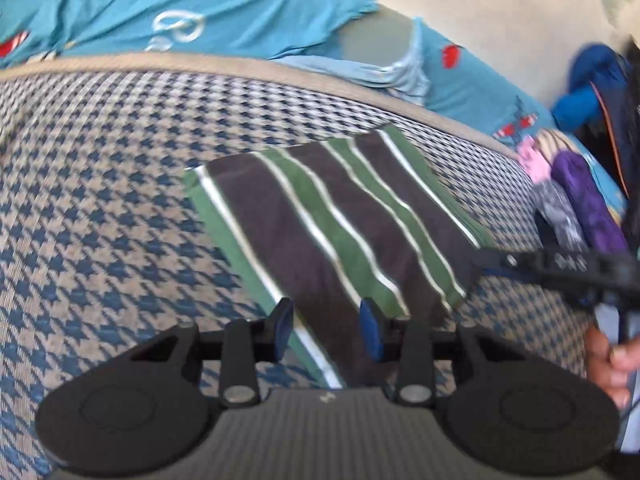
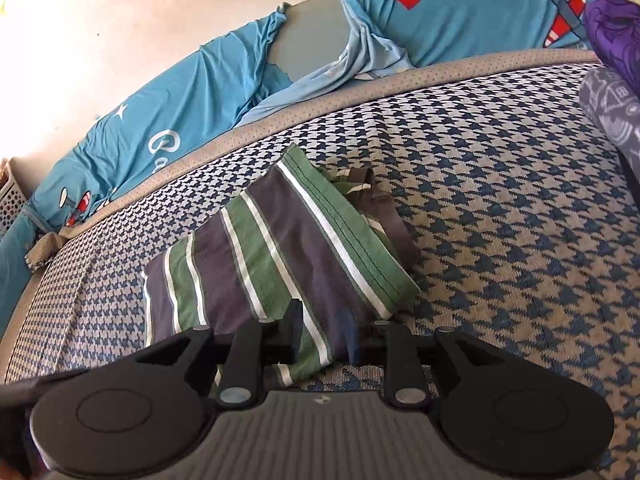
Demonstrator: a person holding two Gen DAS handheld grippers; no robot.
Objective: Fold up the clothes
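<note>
Striped garment [image 1: 332, 220] seen lying on houndstooth mattress [image 1: 100, 200], folded into compact rectangle; loose bit left sticking out at far edge. Left gripper [image 1: 326, 326] spread apart over near edge, nothing gripped. Right gripper [image 2: 324, 334] likewise spread, empty. Remaining tidy-up, if any, not determinable.

White letters "Ca" — partly readable — on the blue sheet [image 2: 192, 92].

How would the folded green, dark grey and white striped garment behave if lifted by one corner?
The folded striped garment would probably flop and unfold: it is thin, soft cloth, with a loose piece already poking out along one edge. It looks light. On the woven houndstooth mattress it would likely bunch up rather than slide if pushed.
</note>
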